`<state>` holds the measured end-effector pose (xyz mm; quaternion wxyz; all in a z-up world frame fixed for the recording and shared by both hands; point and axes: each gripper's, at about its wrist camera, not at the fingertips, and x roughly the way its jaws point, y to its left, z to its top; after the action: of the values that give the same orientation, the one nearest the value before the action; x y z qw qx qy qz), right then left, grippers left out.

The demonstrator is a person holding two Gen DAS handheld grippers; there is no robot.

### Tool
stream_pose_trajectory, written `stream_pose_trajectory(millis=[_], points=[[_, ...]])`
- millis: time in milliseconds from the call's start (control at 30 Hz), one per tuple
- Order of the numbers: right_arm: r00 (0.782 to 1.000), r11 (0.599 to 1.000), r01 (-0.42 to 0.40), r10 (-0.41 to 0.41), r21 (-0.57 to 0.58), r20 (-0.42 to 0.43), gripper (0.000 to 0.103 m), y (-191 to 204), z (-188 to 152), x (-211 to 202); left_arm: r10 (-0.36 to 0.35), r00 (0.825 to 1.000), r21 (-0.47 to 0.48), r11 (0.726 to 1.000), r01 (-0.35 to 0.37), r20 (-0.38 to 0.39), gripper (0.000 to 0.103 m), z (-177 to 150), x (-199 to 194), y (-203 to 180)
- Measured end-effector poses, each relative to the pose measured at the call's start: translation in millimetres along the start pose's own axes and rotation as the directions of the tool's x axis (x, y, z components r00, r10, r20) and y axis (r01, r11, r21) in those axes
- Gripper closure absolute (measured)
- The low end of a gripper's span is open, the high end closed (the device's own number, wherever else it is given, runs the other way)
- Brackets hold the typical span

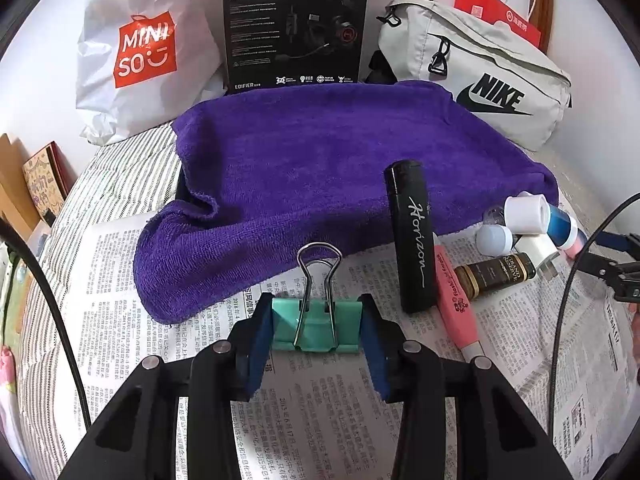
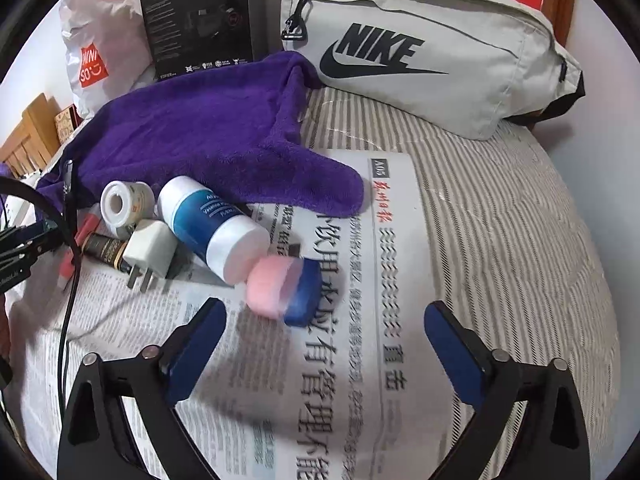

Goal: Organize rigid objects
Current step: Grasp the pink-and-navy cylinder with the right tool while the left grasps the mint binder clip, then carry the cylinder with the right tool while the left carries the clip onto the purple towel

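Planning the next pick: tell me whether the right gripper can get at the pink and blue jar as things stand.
Probably yes. The right gripper is open, and the pink and blue jar lies on the newspaper just ahead of its fingers, nothing between. The white and blue bottle crowds its far side.

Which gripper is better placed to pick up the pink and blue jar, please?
Right. The right gripper stands open just short of the jar, which lies ahead between its fingers. The left gripper is shut on the binder clip.

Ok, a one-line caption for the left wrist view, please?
Left gripper jaws clamp a teal binder clip over newspaper, beside a purple towel and black Horizon tube.
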<state>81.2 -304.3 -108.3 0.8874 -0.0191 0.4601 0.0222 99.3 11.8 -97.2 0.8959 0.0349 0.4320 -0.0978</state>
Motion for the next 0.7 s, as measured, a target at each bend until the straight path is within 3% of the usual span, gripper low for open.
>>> stream_pose_trajectory(millis=[167, 333, 433, 600, 700], points=[[1.000, 1.000, -0.004, 0.004, 0.005, 0.016, 0.019, 5, 3, 12, 0.011, 1.000, 0.008, 1.000, -0.011, 0.000, 0.063, -1, 0, -2], [0.999, 1.000, -0.007, 0.007, -0.002, 0.046, 0.048, 0, 4, 9, 0.008, 1.000, 0.006, 1.000, -0.008, -0.001, 0.063, -1, 0, -1], [0.999, 1.000, -0.012, 0.012, 0.008, 0.030, 0.058, -8, 4, 5, 0.012, 1.000, 0.009, 1.000, -0.012, 0.001, 0.063, -1, 0, -1], [0.999, 1.000, -0.011, 0.011, 0.008, 0.047, 0.060, -10, 3, 7, 0.003, 1.000, 0.003, 1.000, -0.003, 0.002, 0.063, -1, -1, -1], [0.999, 1.000, -0.019, 0.020, -0.009, 0.039, 0.067, -9, 6, 7, -0.010, 1.000, -0.004, 1.000, 0.010, -0.005, 0.063, -1, -4, 0]])
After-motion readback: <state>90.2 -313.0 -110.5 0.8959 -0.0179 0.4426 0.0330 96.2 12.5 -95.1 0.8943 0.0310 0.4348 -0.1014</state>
